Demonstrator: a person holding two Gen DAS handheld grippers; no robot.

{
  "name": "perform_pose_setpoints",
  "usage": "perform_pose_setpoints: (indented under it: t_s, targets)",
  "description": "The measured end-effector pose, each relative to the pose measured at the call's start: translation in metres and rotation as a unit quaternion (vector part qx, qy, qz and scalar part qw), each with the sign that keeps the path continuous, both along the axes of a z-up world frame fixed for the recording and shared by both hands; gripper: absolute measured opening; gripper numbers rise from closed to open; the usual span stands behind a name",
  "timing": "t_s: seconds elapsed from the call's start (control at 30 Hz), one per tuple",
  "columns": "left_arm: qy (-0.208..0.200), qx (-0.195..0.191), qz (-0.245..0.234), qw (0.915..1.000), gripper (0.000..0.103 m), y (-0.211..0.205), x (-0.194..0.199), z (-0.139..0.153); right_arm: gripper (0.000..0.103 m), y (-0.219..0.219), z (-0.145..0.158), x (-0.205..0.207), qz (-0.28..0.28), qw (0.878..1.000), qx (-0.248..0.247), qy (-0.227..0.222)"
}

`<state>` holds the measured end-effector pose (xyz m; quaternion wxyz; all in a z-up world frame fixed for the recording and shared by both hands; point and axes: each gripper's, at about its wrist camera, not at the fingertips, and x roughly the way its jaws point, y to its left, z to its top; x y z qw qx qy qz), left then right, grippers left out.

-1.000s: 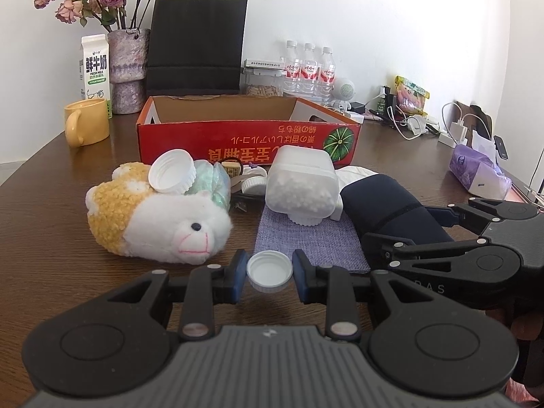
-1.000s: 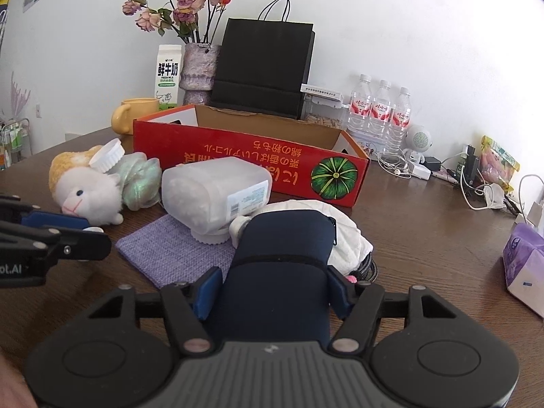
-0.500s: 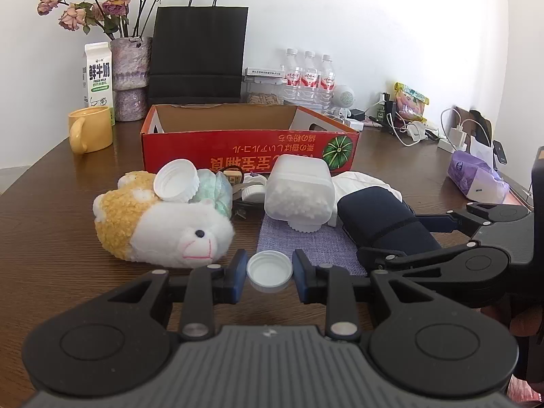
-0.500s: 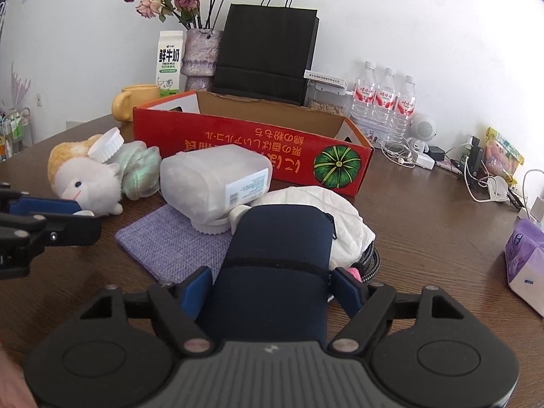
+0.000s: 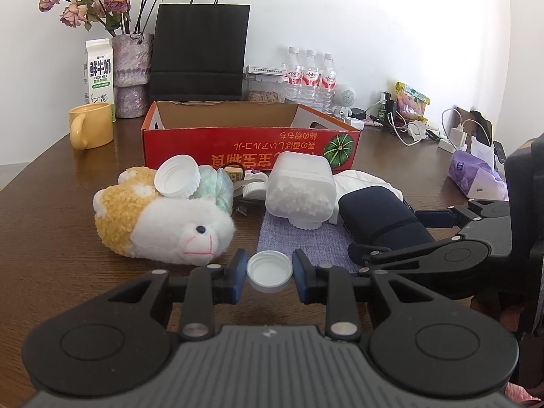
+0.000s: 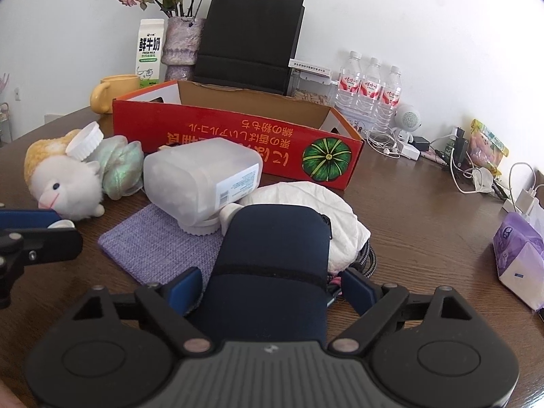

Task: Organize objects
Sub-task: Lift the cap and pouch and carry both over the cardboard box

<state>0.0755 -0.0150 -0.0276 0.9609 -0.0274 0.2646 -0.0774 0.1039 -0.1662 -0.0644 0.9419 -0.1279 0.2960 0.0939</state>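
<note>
My left gripper [image 5: 269, 273] is shut on a small white bottle cap [image 5: 269, 270], held just above the table. My right gripper [image 6: 270, 287] has its blue pads around a dark navy pouch [image 6: 272, 258]; a gap shows at the right pad, so it stands open around it. The pouch also shows in the left wrist view [image 5: 380, 217]. Ahead lie a plush lamb [image 5: 159, 219] with a large white lid [image 5: 176, 176] on it, a tipped translucent jar [image 5: 299, 187], a purple cloth mat [image 5: 299, 241] and an open red cardboard box [image 5: 251, 142].
A yellow mug [image 5: 90, 125], milk carton [image 5: 98, 71], flower vase [image 5: 131, 74] and black paper bag [image 5: 200, 51] stand behind the box. Water bottles [image 5: 309, 74], chargers with cables [image 5: 418, 132] and a purple tissue pack [image 5: 476, 176] are at the right. White crumpled fabric [image 6: 312, 200] lies under the pouch.
Both grippers have drawn back slightly and risen. The right jaws have widened around the navy pouch. The left still holds the cap.
</note>
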Motion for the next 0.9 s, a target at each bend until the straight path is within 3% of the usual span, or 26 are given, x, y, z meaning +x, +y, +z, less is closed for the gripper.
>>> perform_pose_setpoints:
  t_s: [0.13, 0.2, 0.3, 0.63, 0.9]
  targets:
    - [0.000, -0.001, 0.001, 1.0000, 0.029, 0.000, -0.001, 0.000, 0.082, -0.001, 0.001, -0.001, 0.002, 1.000, 0.000, -0.003]
    - [-0.002, 0.000, 0.002, 1.0000, 0.029, 0.000, -0.002, 0.000, 0.071, -0.001, 0.002, -0.003, 0.013, 1.000, 0.003, -0.005]
    - [-0.003, 0.000, 0.003, 1.0000, 0.029, 0.001, -0.003, 0.001, 0.066, -0.004, 0.005, -0.005, 0.020, 1.000, 0.014, 0.000]
    - [-0.014, -0.002, 0.010, 0.9999, 0.029, 0.004, -0.003, 0.010, 0.062, -0.019, 0.023, -0.010, 0.041, 0.997, 0.062, -0.010]
    - [-0.041, -0.007, 0.014, 0.9990, 0.029, 0.009, 0.019, 0.044, 0.062, -0.029, 0.056, 0.012, 0.052, 0.994, 0.084, -0.037]
